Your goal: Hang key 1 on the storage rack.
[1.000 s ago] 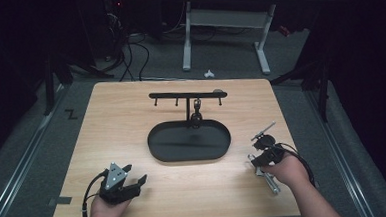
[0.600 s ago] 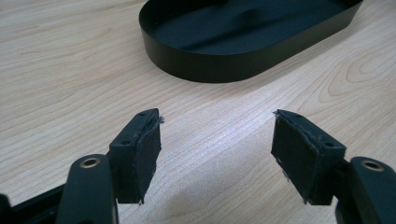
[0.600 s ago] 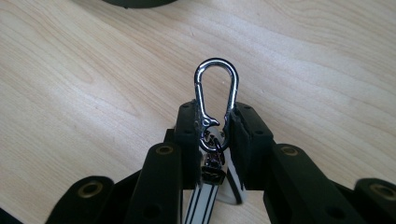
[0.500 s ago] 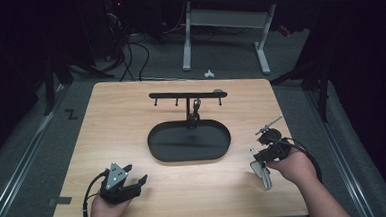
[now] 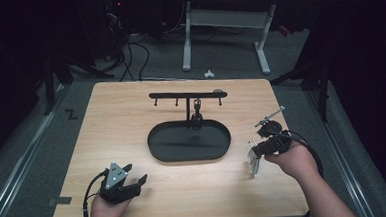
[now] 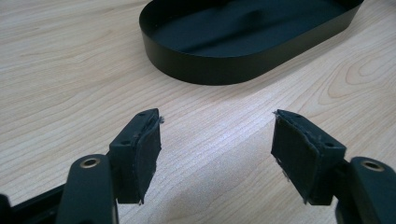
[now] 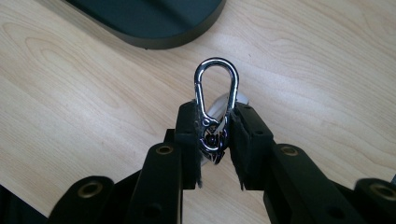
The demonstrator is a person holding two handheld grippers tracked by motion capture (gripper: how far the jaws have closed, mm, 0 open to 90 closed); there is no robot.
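Between the pads of the right claw [image 7: 215, 125] a chrome carabiner clip [image 7: 215, 93] is pinched by its lower, swivel end, its oval loop standing clear above the fingertips; something pale is glimpsed behind it, too hidden to be named. Just ahead of this claw, up and to the left in the right gripper view, the rim of the black oval tray [image 7: 154, 18] is seen. From the high view the right claw [image 5: 263, 147] is found low over the bench [image 5: 131, 111], beside the tray's [image 5: 188, 140] near right end, and beyond the tray stands a black hook rack [image 5: 188, 95], from whose middle hook a small dark piece [image 5: 197, 108] already hangs — perhaps another clip, though that cannot be told.

The left claw [image 6: 215, 154] is held spread wide and empty, low over bare wood, with the tray some way ahead of it; it [image 5: 119, 180] is kept well apart from the right one.

The pick-up is judged done — the clip is off the bench and firmly gripped. What seems to be left is its carrying to the rack and its hooking on a free peg, or its setting down in the tray; neither is yet begun.
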